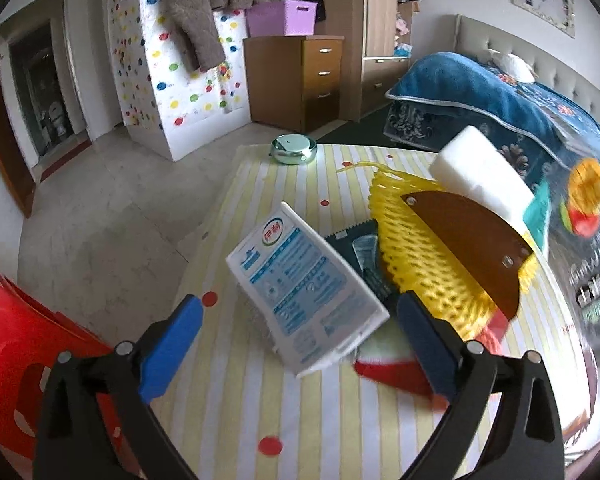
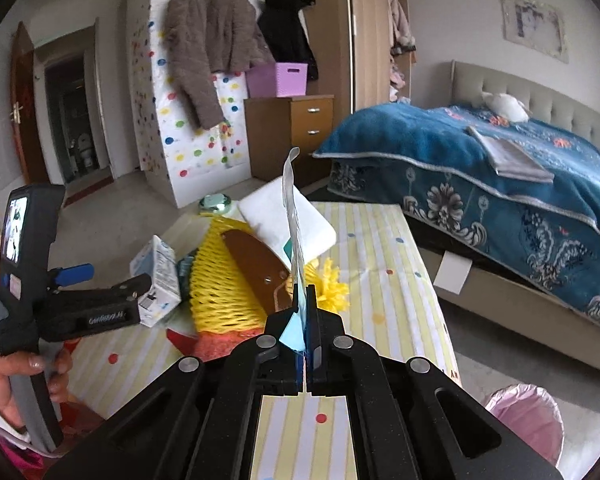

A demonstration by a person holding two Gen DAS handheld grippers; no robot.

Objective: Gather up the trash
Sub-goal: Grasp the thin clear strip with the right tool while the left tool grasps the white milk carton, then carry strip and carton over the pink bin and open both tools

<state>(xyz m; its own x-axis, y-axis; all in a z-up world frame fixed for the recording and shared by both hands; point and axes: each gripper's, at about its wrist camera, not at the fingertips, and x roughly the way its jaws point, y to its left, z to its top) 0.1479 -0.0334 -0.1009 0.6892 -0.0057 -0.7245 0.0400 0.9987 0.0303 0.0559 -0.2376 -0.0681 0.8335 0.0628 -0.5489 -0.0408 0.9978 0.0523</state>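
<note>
While the right gripper is clamped on a wrapper, the left gripper (jaws wide) straddles the carton; net and carton remain on the table, bin near right.

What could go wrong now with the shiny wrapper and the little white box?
The right hand-held gripper pinches the thin shiny wrapper only at its bottom edge, so it might slip out before reaching the pink-lined bin. The left hand-held gripper is open around the tilted white carton; closing off-centre might tip it into the yellow foam net.
</note>
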